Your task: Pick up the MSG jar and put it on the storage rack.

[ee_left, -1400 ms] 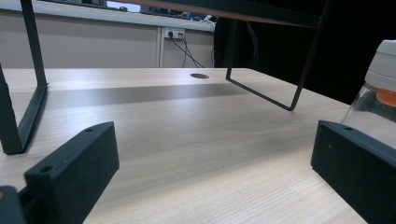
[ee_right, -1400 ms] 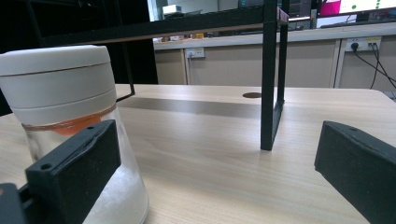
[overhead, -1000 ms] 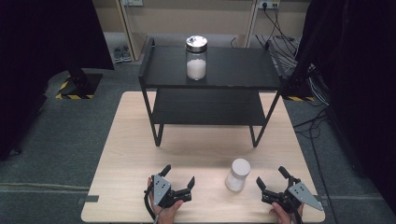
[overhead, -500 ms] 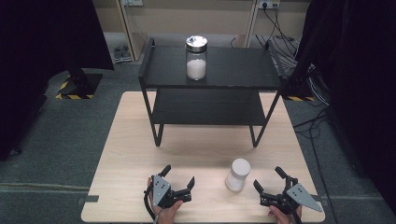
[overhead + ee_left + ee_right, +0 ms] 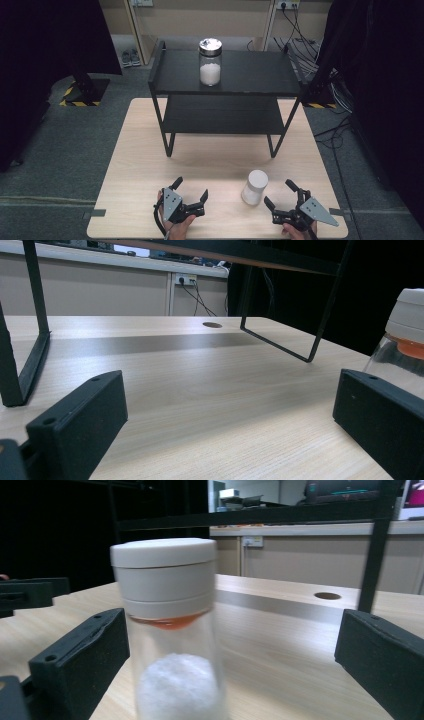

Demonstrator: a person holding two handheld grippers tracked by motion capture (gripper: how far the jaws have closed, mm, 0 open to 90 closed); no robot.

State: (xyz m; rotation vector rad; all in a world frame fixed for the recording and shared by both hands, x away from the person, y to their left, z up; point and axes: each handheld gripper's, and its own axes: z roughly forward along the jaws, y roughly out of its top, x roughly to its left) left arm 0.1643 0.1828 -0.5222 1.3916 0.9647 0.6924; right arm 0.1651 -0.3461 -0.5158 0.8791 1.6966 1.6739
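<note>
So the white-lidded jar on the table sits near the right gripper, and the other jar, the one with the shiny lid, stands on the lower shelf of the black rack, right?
Not quite. The shiny-lidded jar stands on the top shelf of the black rack, not the lower one, as the high view shows. The rest holds: the white-lidded jar sits on the table near the right gripper.
</note>
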